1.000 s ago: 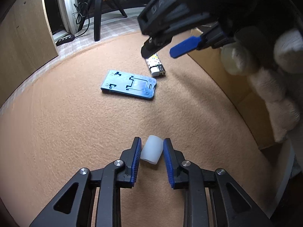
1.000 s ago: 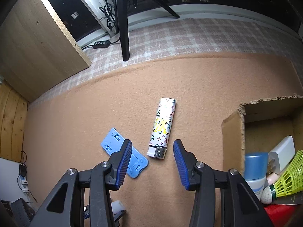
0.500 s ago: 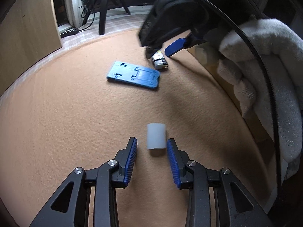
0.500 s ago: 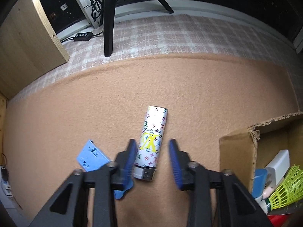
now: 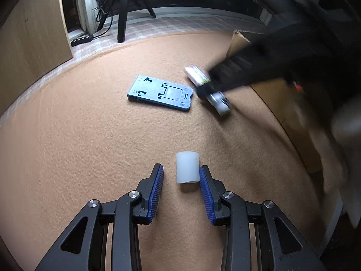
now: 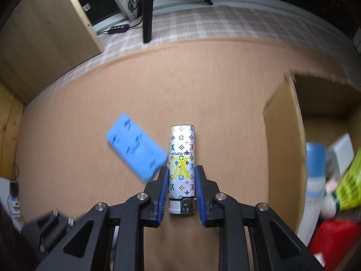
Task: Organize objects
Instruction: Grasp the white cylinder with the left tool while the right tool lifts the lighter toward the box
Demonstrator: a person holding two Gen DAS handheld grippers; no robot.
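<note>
- Tan felt covers the counter under both of my tools, with checked flooring and a dark tripod leg beyond its far edge.
- My left tool sits low over the felt with its jaws spread wide; the white cylinder lies between them, touching or nearly touching the right pad and clear of the left pad.
- Ahead of the left tool, slightly to its left, the blue plate lies flat on the felt.
- My right tool has its jaws closed against both sides of the patterned lighter, whose metal end points back toward the tool.
- Left of the right tool I see the blue plate, blurred.
- To the right tool's right stands the open cardboard box, holding a blue can, something yellow-green, something red and a white item.
</note>
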